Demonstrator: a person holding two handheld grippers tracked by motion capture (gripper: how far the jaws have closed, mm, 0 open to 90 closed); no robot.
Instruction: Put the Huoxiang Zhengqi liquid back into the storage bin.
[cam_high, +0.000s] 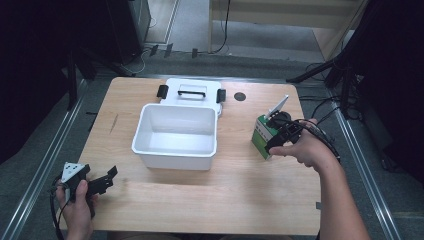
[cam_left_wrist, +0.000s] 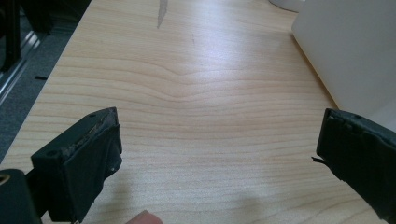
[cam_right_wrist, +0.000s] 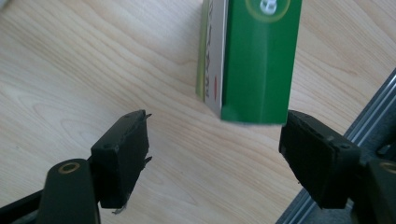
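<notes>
Near the table's left front corner my left gripper (cam_high: 102, 181) idles, jaws wide apart over bare wood, holding nothing. Mid-table: white bin (cam_high: 175, 156), empty, its lid (cam_high: 191, 89) lying flat behind it. Right side: green carton (cam_right_wrist: 254, 56) stands upright near the edge, my right gripper (cam_high: 282, 137) lined up on it, jaws spread, carton just ahead and not between them. Looks like the approach step, probably carton into bin. Next: push forward to straddle it, then close squarely so it doesn't tip.
</notes>
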